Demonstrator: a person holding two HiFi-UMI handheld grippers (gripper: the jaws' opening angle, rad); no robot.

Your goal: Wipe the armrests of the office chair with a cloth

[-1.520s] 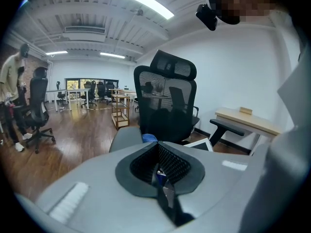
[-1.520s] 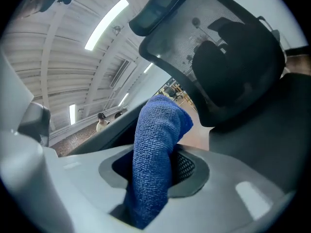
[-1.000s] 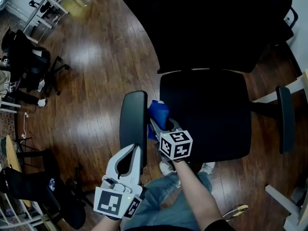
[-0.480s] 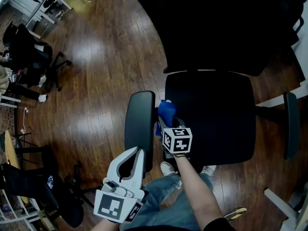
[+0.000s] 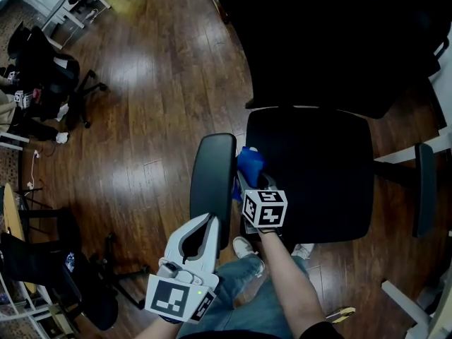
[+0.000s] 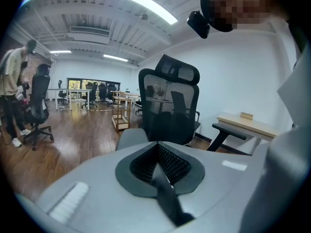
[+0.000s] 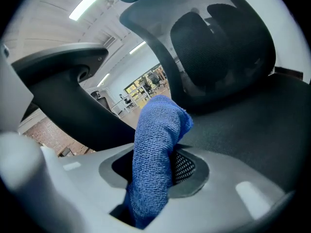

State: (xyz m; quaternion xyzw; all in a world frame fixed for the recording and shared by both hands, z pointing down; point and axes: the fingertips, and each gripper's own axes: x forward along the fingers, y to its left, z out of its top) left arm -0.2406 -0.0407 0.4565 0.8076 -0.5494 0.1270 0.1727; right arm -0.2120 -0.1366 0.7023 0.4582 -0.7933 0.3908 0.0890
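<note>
Floor (image 5: 141,119): dark wood boards lay open and bare to the left of the chair; other chairs (image 5: 42,83) and desks stood well apart at the upper left of the head view.
Office chair (image 5: 311,168): black seat with a tall mesh backrest (image 5: 332,41) beyond it, seen from above.
Near armrest (image 5: 212,182): a long grey pad ran alongside the seat's left edge, with only a narrow gap between pad and seat.
Far armrest (image 5: 424,189): it stood on the seat's other side, with nothing on it, close to pale furniture at the picture's right edge.
Person: legs in jeans (image 5: 247,295) stood just behind the seat's near edge.
Left claw (image 5: 205,221): its jaws were pressed together with nothing between them (image 6: 158,152); it lay over the near end of the near armrest, and contact could not be judged.
Right claw (image 5: 247,181): it pinched the cloth, reaching into the gap between the near armrest and the seat (image 7: 165,166).
Cloth (image 5: 249,164): blue and folded, it stuck up out of the right claw (image 7: 158,149), against the inner edge of the near armrest about halfway along the pad.
</note>
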